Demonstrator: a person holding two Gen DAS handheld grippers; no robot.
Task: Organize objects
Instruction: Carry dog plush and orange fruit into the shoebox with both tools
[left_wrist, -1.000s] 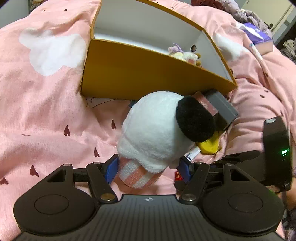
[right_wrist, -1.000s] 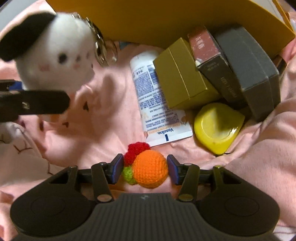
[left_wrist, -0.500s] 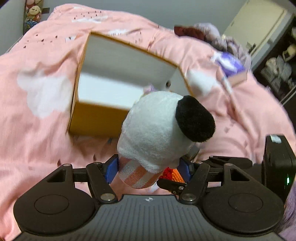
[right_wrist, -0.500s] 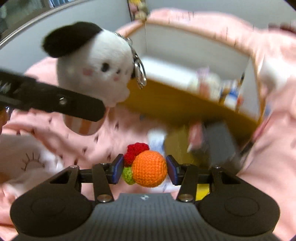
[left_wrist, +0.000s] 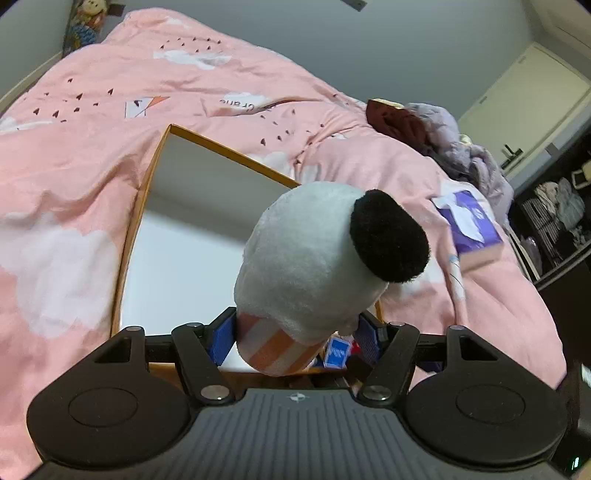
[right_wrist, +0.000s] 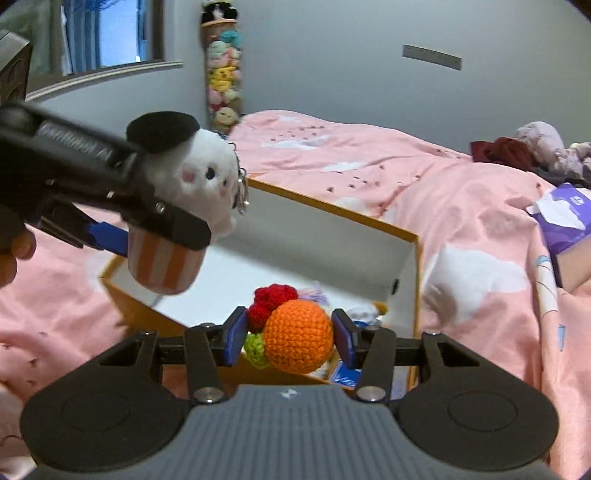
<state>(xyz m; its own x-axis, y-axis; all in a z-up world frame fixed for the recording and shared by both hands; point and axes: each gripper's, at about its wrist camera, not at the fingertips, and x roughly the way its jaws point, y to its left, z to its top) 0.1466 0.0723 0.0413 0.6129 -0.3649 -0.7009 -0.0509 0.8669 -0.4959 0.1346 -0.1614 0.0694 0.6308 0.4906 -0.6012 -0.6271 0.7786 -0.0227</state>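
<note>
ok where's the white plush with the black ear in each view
Left wrist view: the white plush fills the centre, seen from behind, its striped base clamped in the left gripper.
Right wrist view: the same plush sits upper left, face toward the camera, held out over the box by the left gripper.
Shared landmark: the orange box on the pink bedspread, under the plush in both views.
</note>
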